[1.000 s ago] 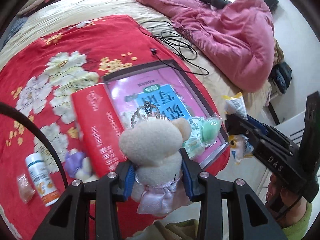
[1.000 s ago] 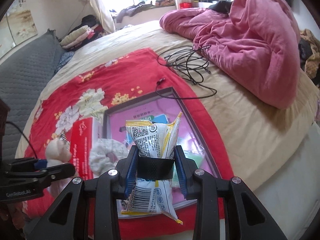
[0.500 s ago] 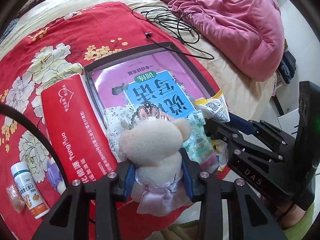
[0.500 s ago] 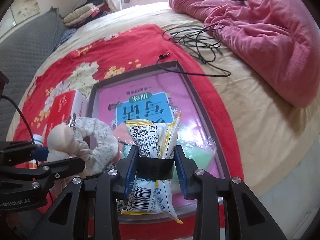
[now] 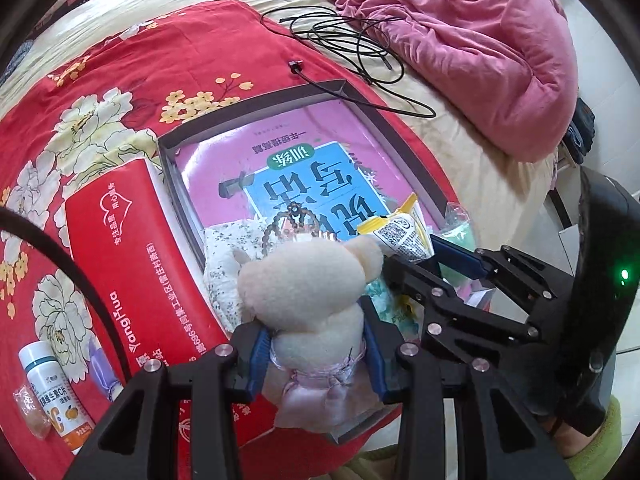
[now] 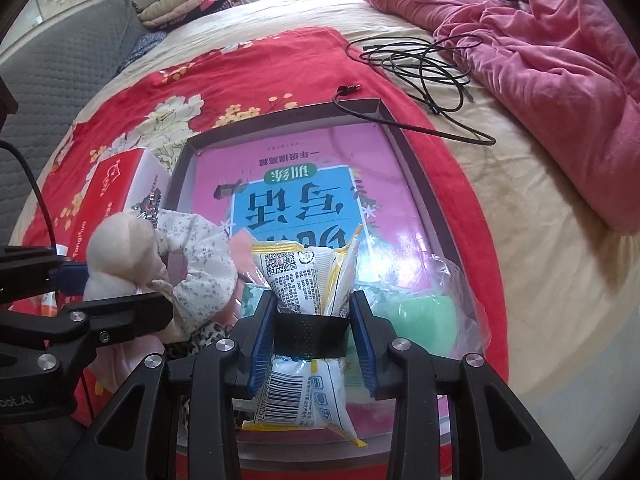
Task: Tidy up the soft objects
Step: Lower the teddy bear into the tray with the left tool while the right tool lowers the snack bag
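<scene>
Here the left tongs (image 5: 316, 354) gripped the plush bear (image 5: 310, 284), right tongs (image 6: 312, 332) were opening around the snack packet (image 6: 304, 280); best released low inside the tray (image 6: 420, 184).

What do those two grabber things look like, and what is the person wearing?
Both are black metal with silver screws. Each claw, left and right, has blue ribbed pads inside its fingers. The right one has white letters and a small green light on its body. A black cable trails from the left one. A green sleeve shows at the wrist.
</scene>
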